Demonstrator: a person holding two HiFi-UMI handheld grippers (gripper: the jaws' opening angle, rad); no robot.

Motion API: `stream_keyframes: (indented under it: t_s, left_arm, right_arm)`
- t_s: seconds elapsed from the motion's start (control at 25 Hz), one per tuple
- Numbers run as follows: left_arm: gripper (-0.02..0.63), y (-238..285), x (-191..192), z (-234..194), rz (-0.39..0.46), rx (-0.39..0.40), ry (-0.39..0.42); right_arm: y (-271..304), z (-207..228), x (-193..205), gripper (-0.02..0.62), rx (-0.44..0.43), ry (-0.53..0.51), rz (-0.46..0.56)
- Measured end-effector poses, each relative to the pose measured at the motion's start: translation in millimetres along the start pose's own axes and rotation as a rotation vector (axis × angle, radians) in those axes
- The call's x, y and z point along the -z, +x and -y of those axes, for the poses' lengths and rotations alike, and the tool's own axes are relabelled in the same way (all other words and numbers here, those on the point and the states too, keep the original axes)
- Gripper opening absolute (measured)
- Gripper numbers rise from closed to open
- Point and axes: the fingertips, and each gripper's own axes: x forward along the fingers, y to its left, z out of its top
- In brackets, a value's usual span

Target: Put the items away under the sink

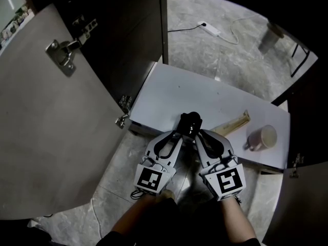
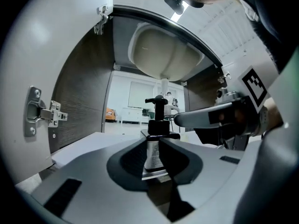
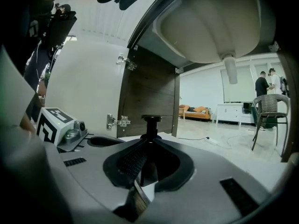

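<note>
Two tongs, the left tongs (image 2: 156, 149) and right tongs (image 3: 146, 158), both clamp the black pump bottle (image 1: 190, 121).

Staged sink unit in a large bright room: basin (image 3: 210, 22) above open-backed cabinet (image 3: 149, 90); beyond it marbled tile floor (image 1: 225, 55), orange sofa (image 3: 196, 111), wicker chair (image 3: 268, 108), loose power strip (image 1: 210, 29).

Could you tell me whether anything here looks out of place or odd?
Nothing looks spilled or broken. One oddity: both the left hand-held gripper and the right hand-held gripper clamp the same pump bottle over the shelf.
</note>
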Motion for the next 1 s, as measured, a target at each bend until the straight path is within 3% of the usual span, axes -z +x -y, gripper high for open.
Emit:
stream_keyframes:
  t_s: [0.12,0.28,0.4,0.76,1.0]
  left_arm:
    - [0.027,-3.6,-3.2,-0.5,0.006,0.001,0.018]
    - [0.012,2.5,-1.4,18.0,-0.017,0.069,0.093]
    - [0.008,6.5,-0.6,19.2,-0.022,0.062,0.082]
    - [0.008,26.7,5.6,20.6,-0.105,0.079,0.061]
    - [0.009,23.9,1.9,22.5,-0.059,0.045,-0.016]
  right_arm:
    - [0.7,-11.8,3.4,0.051,-0.044,-0.016,-0.026]
    - [2.1,-23.1,14.9,0.048,-0.086,-0.011,-0.097]
    - [3.8,-23.8,22.4,0.046,-0.096,0.007,-0.136]
    - [5.7,3.5,30.7,0.046,0.017,0.095,-0.124]
    - [1.2,6.2,23.4,0.044,0.044,0.094,-0.071]
